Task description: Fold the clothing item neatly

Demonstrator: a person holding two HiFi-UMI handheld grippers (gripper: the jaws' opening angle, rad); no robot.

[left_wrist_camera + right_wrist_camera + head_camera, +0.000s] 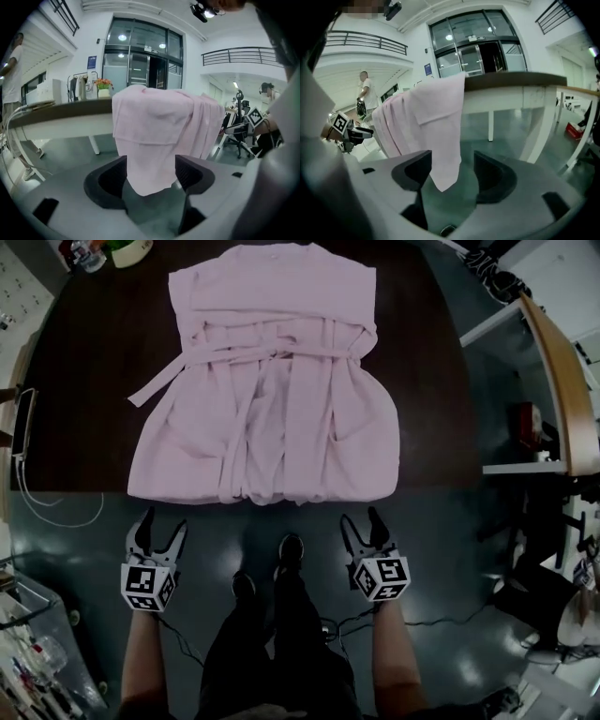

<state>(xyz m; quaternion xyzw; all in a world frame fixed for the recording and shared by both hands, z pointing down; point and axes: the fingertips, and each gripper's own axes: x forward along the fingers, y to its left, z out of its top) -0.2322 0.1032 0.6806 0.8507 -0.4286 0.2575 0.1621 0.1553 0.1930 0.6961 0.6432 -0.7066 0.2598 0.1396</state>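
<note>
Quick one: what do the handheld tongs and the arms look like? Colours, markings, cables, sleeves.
Left tongs and right tongs: two black curved jaws each, ribbed inner pads, grey body. Each carries a white cube with black square markers. Thin dark cables seem to trail off below them. Forearms bare, no sleeves in view; dark trousers, dark shoes.

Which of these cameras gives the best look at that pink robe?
The head view: the whole pink robe lies spread flat on the dark table, its belt across the waist. The left gripper view shows only one hanging hem corner, and the right gripper view shows only the other.
</note>
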